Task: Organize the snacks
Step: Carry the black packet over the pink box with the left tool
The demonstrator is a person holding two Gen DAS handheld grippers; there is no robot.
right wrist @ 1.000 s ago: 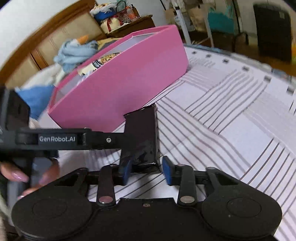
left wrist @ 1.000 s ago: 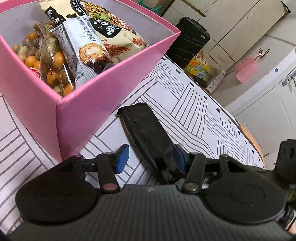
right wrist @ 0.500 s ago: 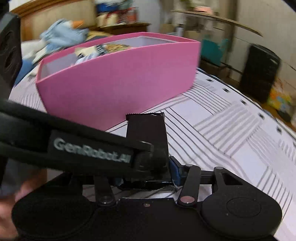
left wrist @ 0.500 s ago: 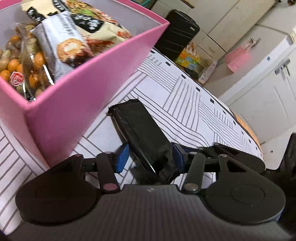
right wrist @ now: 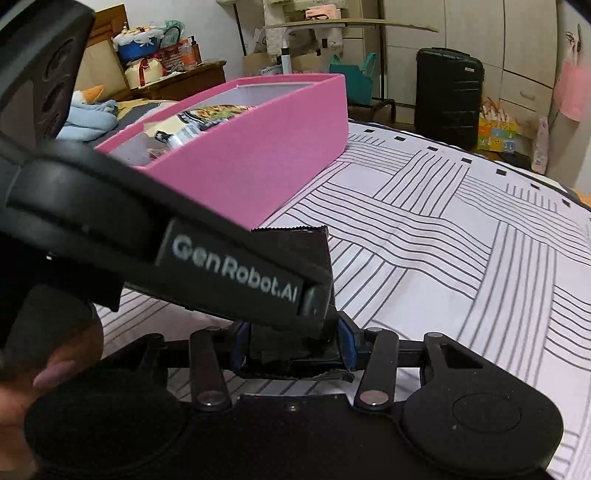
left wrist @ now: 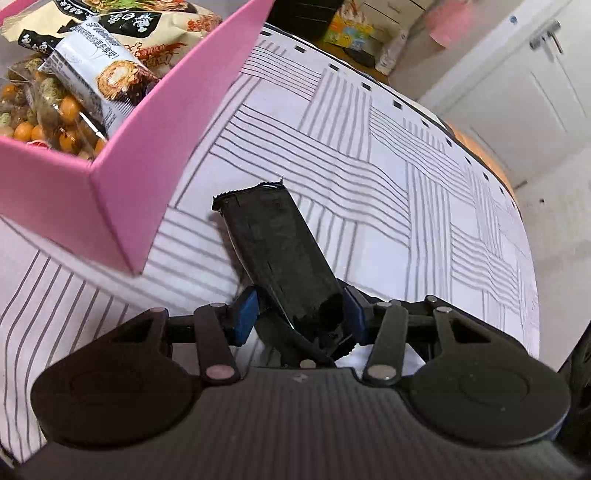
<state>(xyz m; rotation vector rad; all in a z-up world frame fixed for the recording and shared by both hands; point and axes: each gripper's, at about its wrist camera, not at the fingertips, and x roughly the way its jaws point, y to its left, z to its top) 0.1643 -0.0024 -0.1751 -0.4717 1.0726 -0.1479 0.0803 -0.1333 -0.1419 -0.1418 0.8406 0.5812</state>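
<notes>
The left gripper angles downward, its blue-padded jaws having just been closing around the near end of a black foil snack packet. The right gripper clamps the same packet's end, the left gripper's arm crossing over it.

Black suitcase by white cupboards, striped tablecloth, blue cloth.

A box stands on the tabletop with snack bags inside it. Just beside the box's near corner, a packet is between both tools. A suitcase stands beyond the tabletop's far edge.
</notes>
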